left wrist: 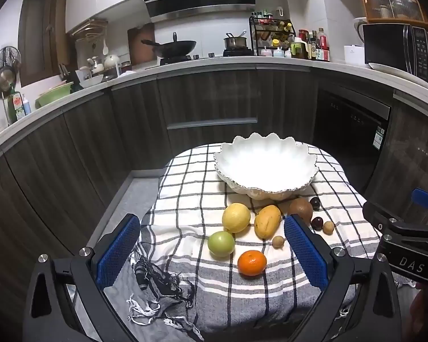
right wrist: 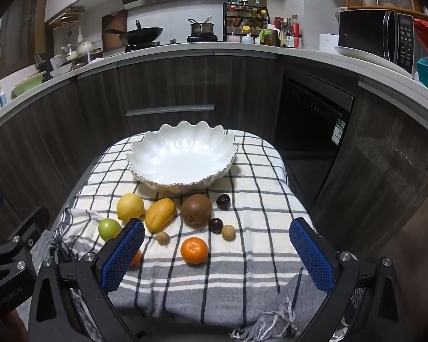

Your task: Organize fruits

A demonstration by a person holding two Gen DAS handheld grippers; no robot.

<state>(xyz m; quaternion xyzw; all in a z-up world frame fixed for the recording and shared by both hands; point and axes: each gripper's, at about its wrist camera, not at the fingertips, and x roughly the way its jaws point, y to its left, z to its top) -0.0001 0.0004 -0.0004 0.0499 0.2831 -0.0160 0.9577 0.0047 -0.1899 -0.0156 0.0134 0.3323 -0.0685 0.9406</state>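
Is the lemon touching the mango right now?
Apart. The right wrist view shows a strip of checked cloth between the lemon and the mango; the left wrist view shows the same gap.

Overhead light is falling softly on both views, leaving the cabinets point(right wrist: 168, 85) dim. The white bowl point(left wrist: 266, 162) is glaring, nearly blown out in the left view, and is casting a shadow onto the cloth point(right wrist: 242, 270) toward the camera. Fisheye distortion is bending the counter point(left wrist: 214, 64) into an arc, and black vignetting is darkening the corners. Focus is holding fairly sharp throughout.
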